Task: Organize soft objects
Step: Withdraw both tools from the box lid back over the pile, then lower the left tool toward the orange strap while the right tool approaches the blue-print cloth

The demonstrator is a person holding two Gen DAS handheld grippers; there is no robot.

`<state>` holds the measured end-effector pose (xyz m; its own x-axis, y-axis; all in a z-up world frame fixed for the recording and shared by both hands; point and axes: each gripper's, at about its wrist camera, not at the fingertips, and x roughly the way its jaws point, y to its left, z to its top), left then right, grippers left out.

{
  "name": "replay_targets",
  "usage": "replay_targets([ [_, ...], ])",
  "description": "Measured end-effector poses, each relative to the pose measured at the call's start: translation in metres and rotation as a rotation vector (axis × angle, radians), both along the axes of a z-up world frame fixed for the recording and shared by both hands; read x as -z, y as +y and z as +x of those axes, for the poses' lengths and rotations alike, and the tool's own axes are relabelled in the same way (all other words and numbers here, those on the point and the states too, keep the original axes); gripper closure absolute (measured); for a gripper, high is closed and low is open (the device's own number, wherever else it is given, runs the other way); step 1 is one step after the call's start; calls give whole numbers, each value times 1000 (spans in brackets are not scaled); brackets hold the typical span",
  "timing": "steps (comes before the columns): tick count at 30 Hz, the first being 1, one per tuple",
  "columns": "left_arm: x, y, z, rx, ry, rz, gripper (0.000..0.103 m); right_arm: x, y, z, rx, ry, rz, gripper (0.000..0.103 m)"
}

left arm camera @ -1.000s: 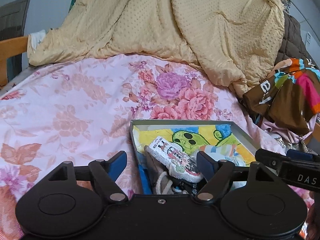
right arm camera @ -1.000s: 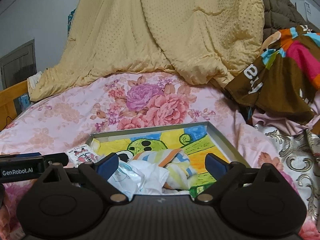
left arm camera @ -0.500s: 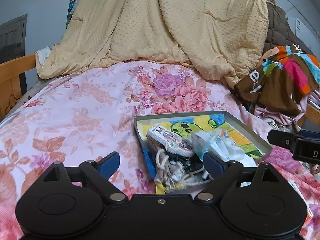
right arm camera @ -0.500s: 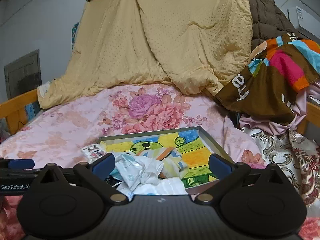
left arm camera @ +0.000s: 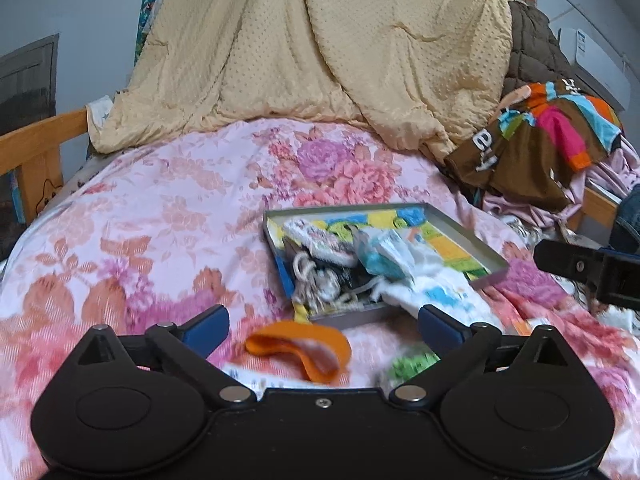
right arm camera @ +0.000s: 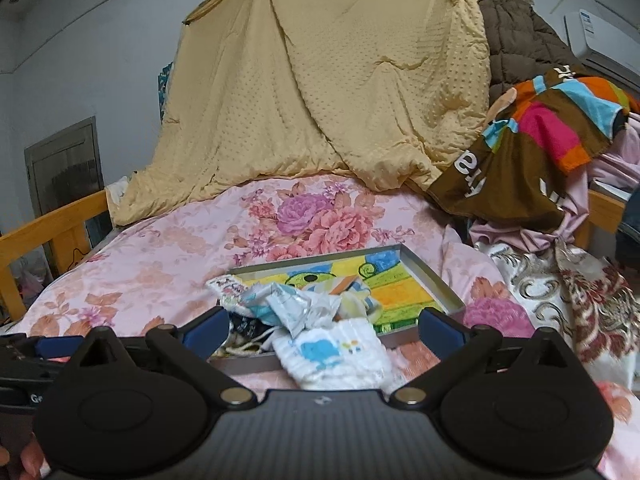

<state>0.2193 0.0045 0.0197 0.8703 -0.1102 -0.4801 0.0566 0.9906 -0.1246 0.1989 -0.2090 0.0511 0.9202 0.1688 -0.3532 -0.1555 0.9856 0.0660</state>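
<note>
A shallow grey tray (left arm camera: 460, 222) with a cartoon-printed bottom lies on the floral bedsheet and holds several soft items: a patterned sock (left arm camera: 316, 238), a knotted rope (left arm camera: 316, 280), a crumpled blue-white cloth (left arm camera: 384, 256). A white cloth with blue print (right arm camera: 336, 356) hangs over its near rim (right arm camera: 432, 280). An orange band (left arm camera: 304, 346) and a green-patterned piece (left arm camera: 408, 364) lie on the sheet in front of the tray. My left gripper (left arm camera: 324, 326) is open and empty above the orange band. My right gripper (right arm camera: 324, 326) is open and empty above the white cloth.
A yellow quilt (right arm camera: 340, 88) hangs behind the bed. A brown multicoloured garment (right arm camera: 536, 140) and piled fabrics (right arm camera: 560, 280) lie at the right. A wooden bed rail (right arm camera: 44, 236) runs along the left. The other gripper shows at the right edge of the left view (left arm camera: 592, 268).
Both grippers have pulled back from the tray and risen, so the tray looks smaller and farther. The orange band and the white cloth's overhanging end have come into view.
</note>
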Motion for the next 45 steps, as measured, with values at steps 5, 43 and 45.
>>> replay_targets([
  [5,5,-4,-25,-7,22,-12,3,1,-1,-29,-4,4,-19,0],
  [43,38,6,-75,-133,241,40,2,58,28,-52,-56,411,-206,0],
  [45,38,5,-75,-132,246,43,2,60,28,-51,-55,423,-213,0],
])
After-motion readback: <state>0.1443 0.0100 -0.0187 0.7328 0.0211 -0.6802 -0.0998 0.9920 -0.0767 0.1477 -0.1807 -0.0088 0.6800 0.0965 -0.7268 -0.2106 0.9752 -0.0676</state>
